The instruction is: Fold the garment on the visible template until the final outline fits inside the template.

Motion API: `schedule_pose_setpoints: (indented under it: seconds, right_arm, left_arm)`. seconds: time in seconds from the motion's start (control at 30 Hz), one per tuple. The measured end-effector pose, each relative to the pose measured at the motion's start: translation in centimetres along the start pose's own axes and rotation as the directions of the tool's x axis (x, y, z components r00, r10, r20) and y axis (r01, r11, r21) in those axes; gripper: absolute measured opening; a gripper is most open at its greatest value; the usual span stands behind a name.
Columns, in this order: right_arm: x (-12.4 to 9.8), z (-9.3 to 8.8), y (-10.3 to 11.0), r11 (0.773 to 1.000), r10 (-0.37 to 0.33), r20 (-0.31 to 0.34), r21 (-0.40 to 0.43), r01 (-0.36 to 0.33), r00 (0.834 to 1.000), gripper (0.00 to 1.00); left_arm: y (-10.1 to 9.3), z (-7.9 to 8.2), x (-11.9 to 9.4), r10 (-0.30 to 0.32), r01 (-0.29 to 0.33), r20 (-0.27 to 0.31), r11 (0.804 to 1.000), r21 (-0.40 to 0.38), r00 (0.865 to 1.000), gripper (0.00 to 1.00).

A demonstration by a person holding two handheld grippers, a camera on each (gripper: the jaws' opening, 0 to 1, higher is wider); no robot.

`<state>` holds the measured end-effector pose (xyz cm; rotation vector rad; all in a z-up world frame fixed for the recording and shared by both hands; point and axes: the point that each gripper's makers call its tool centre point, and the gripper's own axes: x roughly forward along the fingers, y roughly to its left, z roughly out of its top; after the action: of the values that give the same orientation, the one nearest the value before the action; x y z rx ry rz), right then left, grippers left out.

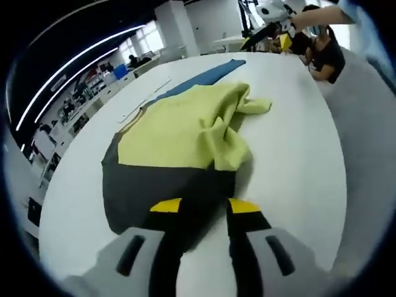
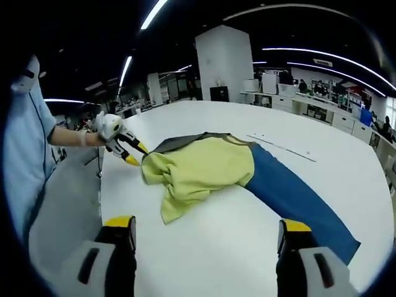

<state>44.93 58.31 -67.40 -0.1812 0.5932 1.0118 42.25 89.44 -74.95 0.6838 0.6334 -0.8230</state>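
A garment lies crumpled on the white table (image 1: 297, 161): a yellow-green middle (image 1: 185, 130), a dark grey end (image 1: 154, 185) and a blue end (image 1: 210, 75). My left gripper (image 1: 204, 207) is open, its yellow-tipped jaws straddling the edge of the grey end. From the right gripper view the left gripper (image 2: 137, 154) sits at the grey edge (image 2: 176, 142), beside the bunched yellow-green fabric (image 2: 198, 167). My right gripper (image 2: 208, 224) stands wide open over bare table, short of the blue end (image 2: 291, 192). It also shows far off past the blue end (image 1: 255, 38).
A thin pale strip (image 2: 281, 147) lies on the table beside the garment (image 1: 145, 99). A person in a light blue shirt (image 2: 25, 142) stands at the table edge holding the left gripper. Another person in black (image 1: 325, 52) sits beyond the table. Desks and shelves line the room.
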Motion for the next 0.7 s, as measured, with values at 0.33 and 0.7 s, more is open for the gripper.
schedule_pose_setpoints:
  seconds: [0.33,0.7]
  right_arm:
    - [-0.4,-0.3,0.4,1.000,-0.005,0.001,0.015,0.005,1.000,0.94]
    - [-0.5,-0.7,0.8,0.999,-0.005,0.001,0.035,0.005,1.000,0.93]
  left_arm:
    - [0.9,0.0,0.9,-0.014,0.014,-0.036,1.000,0.009,0.999,0.00]
    - [4.4,4.5,-0.6,0.015,-0.016,0.016,0.998,0.068,1.000,0.00]
